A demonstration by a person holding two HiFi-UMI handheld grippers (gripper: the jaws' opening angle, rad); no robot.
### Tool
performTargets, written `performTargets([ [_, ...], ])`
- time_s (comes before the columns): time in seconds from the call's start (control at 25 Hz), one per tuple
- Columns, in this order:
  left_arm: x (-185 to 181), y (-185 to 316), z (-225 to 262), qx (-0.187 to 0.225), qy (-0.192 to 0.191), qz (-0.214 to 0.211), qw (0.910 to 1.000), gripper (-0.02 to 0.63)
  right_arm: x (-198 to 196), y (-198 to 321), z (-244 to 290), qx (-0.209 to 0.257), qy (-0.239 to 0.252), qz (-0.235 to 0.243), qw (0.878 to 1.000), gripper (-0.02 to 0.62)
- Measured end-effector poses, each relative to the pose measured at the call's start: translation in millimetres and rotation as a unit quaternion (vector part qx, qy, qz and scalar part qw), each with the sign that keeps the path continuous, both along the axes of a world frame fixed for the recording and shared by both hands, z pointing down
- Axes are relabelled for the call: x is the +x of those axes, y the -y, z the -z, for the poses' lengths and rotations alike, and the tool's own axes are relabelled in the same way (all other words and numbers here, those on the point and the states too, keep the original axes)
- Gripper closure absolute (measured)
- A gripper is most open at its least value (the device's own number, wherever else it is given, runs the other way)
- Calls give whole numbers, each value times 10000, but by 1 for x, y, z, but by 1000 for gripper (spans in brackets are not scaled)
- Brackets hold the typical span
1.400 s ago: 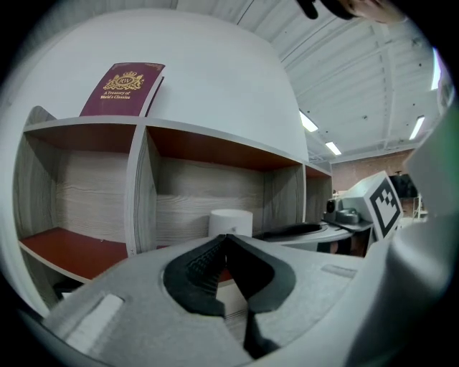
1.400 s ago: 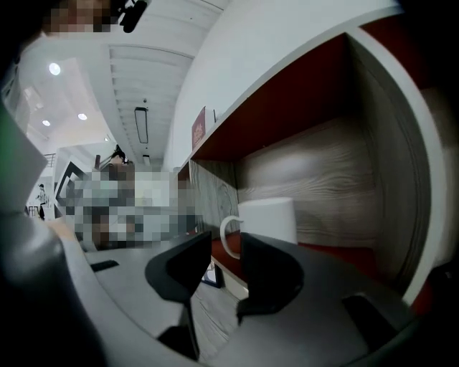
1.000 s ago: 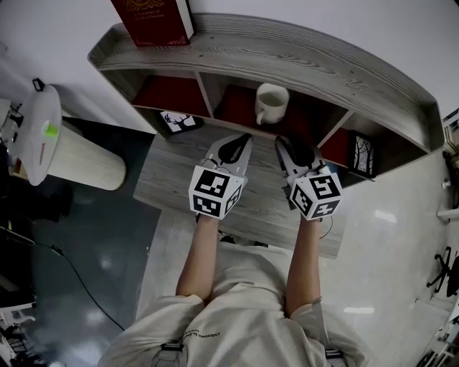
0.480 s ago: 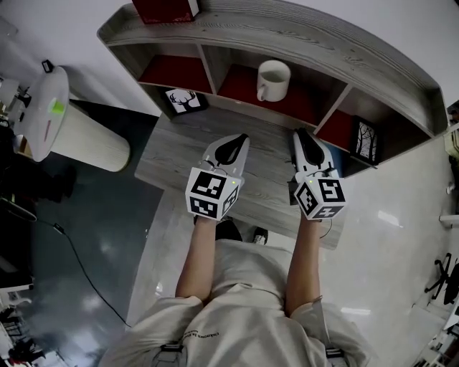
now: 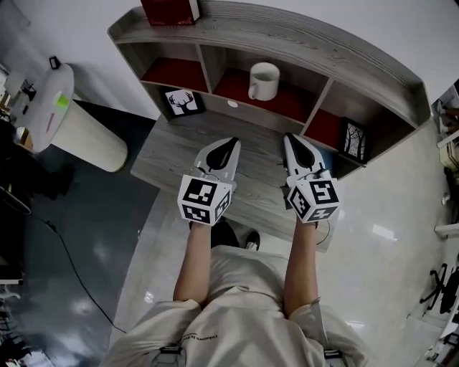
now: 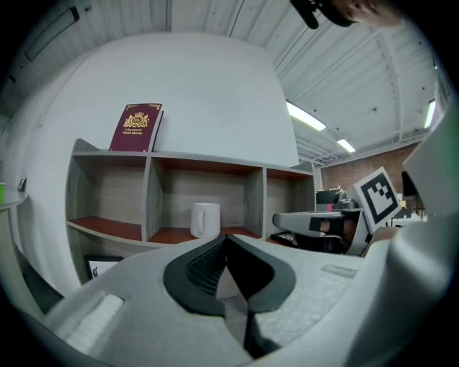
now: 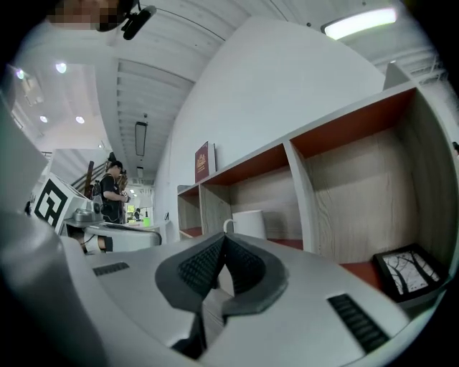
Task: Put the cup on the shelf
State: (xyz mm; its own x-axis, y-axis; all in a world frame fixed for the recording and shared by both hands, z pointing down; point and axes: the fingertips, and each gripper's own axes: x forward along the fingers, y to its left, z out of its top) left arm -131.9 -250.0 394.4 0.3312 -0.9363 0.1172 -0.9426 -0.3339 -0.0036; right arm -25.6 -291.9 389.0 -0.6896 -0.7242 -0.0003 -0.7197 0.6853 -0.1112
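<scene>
Head view: a white ceramic cup [image 5: 263,80] stands upright in the middle compartment of a grey wooden shelf [image 5: 344,54] with red-brown boards. Left of the cup, a small deer picture [image 5: 181,101] sits below the neighbouring compartment. Right of the cup, a black framed tree picture [image 5: 353,140] stands in the end compartment. Above and left of the cup, a red book [image 5: 170,10] stands on the shelf top. Well apart from the cup, over the grey wooden surface [image 5: 172,150], the left gripper [image 5: 231,141] and right gripper [image 5: 290,137] point side by side toward the shelf. Nothing lies between them and the cup.

Left gripper view: its dark ribbed fingers [image 6: 197,269] are pressed together with nothing between them. The cup [image 6: 205,219] shows just beyond the tips, handle on its left. The red book [image 6: 136,128] is up and left of the cup, and the right gripper [image 6: 315,223] is to the cup's right.

Right gripper view: its fingers [image 7: 197,269] have just been closing and now meet, empty. The cup [image 7: 247,223] stands just past the tips, with the framed tree picture [image 7: 410,271] lower right of it. A person [image 7: 111,190] stands far off to the cup's left.
</scene>
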Motion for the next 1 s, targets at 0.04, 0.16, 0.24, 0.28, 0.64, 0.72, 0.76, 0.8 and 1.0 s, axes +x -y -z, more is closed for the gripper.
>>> performTargets([
  [0.04,3,-2,-1,20,20,5,10000,597,1,-2,0,22,-31,27,10000,578],
  [0.16,11,-8,-6,-42,78,-16,10000,597,4,-9,-1,35,-67,79,9999,580],
  [0.24,15,-12,-7,-50,95,-20,9999,597,7,-13,-3,6,-83,91,9999,580],
  [0.28,16,-13,-7,-42,93,-21,9999,597,8,-14,-3,-8,-92,95,9999,580],
  [0.64,29,-12,-1,-11,49,-73,10000,597,24,-18,-5,-96,-144,13,9998,580],
  [0.72,31,-11,-2,-48,69,-115,9999,597,26,-19,-4,-76,-170,-8,9998,580],
  [0.76,32,-10,-3,-67,71,-126,9999,597,26,-19,-5,-63,-209,-20,9998,580],
  [0.8,33,-9,-3,-79,64,-133,9999,597,27,-18,-6,-50,-263,-33,9996,580],
  [1.0,41,-6,-3,-50,92,-200,9997,597,28,-17,-7,38,-445,-49,9990,580],
])
